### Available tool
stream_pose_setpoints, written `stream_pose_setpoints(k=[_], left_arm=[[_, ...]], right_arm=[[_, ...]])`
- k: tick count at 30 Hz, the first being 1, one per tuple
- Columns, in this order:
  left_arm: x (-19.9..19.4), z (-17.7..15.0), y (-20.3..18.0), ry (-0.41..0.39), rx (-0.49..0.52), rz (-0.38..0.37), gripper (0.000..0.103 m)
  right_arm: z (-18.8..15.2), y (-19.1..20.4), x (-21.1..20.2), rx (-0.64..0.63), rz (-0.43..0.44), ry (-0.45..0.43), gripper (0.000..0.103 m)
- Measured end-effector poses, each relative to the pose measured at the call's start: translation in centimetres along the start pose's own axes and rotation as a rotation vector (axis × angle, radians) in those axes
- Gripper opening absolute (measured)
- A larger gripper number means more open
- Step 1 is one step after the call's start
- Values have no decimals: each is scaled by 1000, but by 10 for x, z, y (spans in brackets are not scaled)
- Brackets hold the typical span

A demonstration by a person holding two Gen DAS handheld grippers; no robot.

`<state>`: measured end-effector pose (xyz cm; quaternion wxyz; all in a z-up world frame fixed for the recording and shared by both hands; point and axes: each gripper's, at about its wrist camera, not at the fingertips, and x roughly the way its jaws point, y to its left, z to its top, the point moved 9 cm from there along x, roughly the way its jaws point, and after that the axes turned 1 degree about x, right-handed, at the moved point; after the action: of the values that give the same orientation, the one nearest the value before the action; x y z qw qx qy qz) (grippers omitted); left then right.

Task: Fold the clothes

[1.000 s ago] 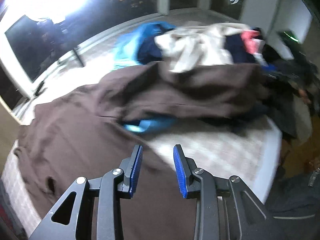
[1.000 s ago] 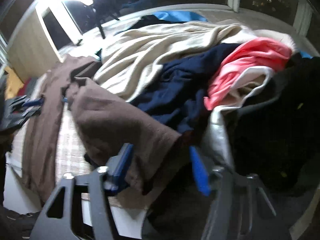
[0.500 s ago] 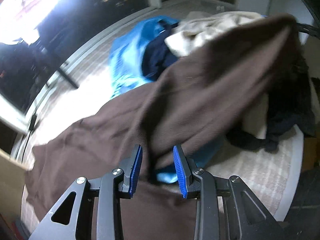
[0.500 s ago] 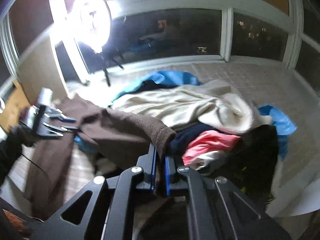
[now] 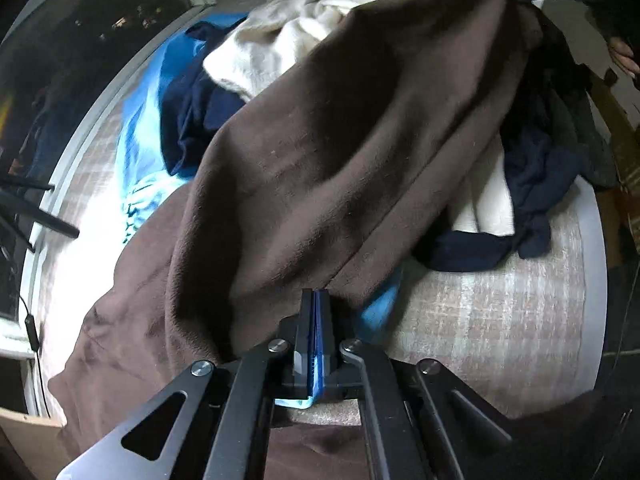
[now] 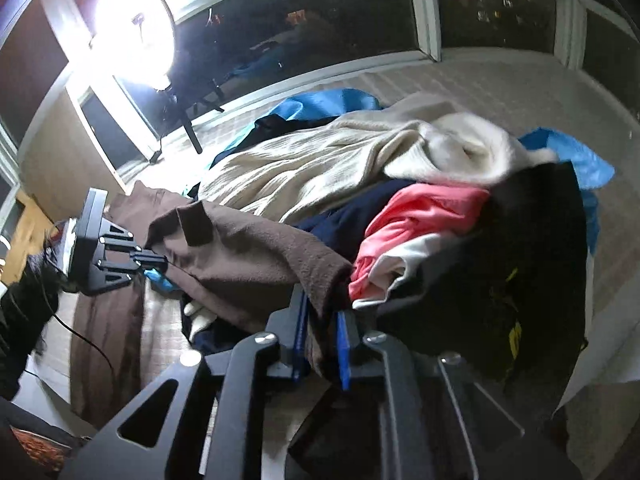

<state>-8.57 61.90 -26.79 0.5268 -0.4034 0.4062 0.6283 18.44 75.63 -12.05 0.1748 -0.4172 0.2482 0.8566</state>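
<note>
Brown fleece garment (image 5: pixel 360 128), soft, thick and floppy by its look, stretches above the bed (image 5: pixel 500 320) between both grippers: the left hand-held gripper (image 5: pixel 316 320) is clamped tight on its near edge, the right hand-held gripper (image 6: pixel 320 332) nearly closed on a bunched corner, so hems seem the surest holds. Only the right view shows, right of the garment, the cream knit (image 6: pixel 320 168) and pink top (image 6: pixel 424 212) piled; the left view shows the garment's tail trailing on the bed.
</note>
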Motion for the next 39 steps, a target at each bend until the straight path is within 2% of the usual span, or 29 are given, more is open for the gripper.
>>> stream_pose_setpoints(k=[3, 7, 9, 12, 16, 19, 23, 30, 34, 36, 37, 39], left_arm=[[-15, 5, -8, -44, 12, -31, 0], [-34, 7, -15, -80, 21, -34, 0], [-34, 5, -11, -68, 19, -6, 0], [-31, -1, 1, -48, 9, 34, 6], [-20, -10, 13, -8, 0, 54, 9], [-17, -13, 17, 3, -27, 44, 9], [-16, -14, 19, 4, -38, 37, 9], [-20, -12, 24, -10, -67, 25, 9], [-17, -11, 24, -4, -68, 21, 9], [-16, -10, 25, 1, -67, 21, 9], [-16, -10, 25, 4, -65, 22, 9], [-17, -10, 25, 7, -62, 24, 9]], right_arm=[[-1, -2, -1, 27, 21, 3, 18], [-8, -2, -10, 24, 0, -7, 18], [-11, -2, -14, 23, -10, -13, 18], [-18, -1, -19, 17, -22, -15, 23], [-29, 6, -7, -34, -45, 29, 23], [-27, 3, 5, -47, -79, 46, 23], [-28, 8, 15, -68, -56, 65, 23], [-33, 23, 6, -147, -77, 62, 22], [-28, 19, 17, -158, -104, 65, 22], [-27, 18, 23, -158, -113, 65, 20], [-28, 18, 23, -166, -125, 65, 6], [-30, 25, 15, -178, -99, 36, 4]])
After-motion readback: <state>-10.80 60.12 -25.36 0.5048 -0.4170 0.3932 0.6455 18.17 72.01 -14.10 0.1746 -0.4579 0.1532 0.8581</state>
